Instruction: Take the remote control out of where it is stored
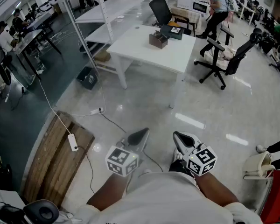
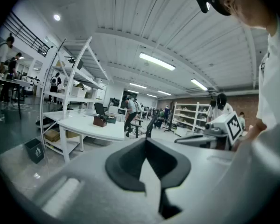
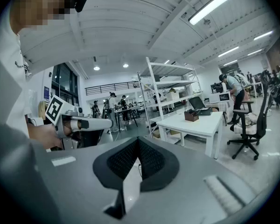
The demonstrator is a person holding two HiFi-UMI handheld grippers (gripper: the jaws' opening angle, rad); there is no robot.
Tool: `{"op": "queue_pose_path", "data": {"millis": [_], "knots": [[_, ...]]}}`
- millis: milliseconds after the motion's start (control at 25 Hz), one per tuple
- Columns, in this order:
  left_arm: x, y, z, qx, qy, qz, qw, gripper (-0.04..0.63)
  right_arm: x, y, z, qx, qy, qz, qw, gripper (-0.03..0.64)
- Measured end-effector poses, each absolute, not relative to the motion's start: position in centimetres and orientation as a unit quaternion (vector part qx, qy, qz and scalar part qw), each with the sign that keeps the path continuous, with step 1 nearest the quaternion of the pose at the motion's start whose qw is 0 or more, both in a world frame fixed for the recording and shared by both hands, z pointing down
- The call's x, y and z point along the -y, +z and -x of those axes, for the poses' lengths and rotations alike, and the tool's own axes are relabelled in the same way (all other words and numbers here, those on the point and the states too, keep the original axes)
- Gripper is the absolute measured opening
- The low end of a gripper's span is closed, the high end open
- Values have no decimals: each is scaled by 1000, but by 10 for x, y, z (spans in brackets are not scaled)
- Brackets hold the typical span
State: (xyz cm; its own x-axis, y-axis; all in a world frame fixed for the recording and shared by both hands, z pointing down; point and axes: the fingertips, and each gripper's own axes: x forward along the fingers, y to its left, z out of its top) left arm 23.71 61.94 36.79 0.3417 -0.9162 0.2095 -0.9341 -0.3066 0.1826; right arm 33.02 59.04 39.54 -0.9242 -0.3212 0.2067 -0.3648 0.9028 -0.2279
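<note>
Head view shows my left gripper (image 1: pixel 140 136) and right gripper (image 1: pixel 183 138) both pinched closed on nothing, the remote control unseen, perhaps in the brown box (image 1: pixel 157 40) at twelve o'clock, so I risk snagging the floor cable (image 1: pixel 113 121) walking over.

A: Item one, upper middle of the frame?
B: A white table (image 1: pixel 144 41) is standing on the glossy floor, with a white shelving rack (image 1: pixel 109 8) rising just beside it at the left.
A: Upper right?
B: A black office chair (image 1: pixel 233 59) is sitting near the table's end, and a person (image 1: pixel 217 8) is walking behind it.
A: Lower left?
B: A wooden pallet (image 1: pixel 51 162) is lying flat, and a white power strip (image 1: pixel 73 143) is resting on it.
</note>
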Motion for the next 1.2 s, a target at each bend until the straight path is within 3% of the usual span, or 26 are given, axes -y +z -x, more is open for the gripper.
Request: {"op": "queue_pose_path", "data": {"millis": [1200], "knots": [[-636,385,-221,573,30,-805,151,3,-596,406,-322,966,145,-196,81,6]]}}
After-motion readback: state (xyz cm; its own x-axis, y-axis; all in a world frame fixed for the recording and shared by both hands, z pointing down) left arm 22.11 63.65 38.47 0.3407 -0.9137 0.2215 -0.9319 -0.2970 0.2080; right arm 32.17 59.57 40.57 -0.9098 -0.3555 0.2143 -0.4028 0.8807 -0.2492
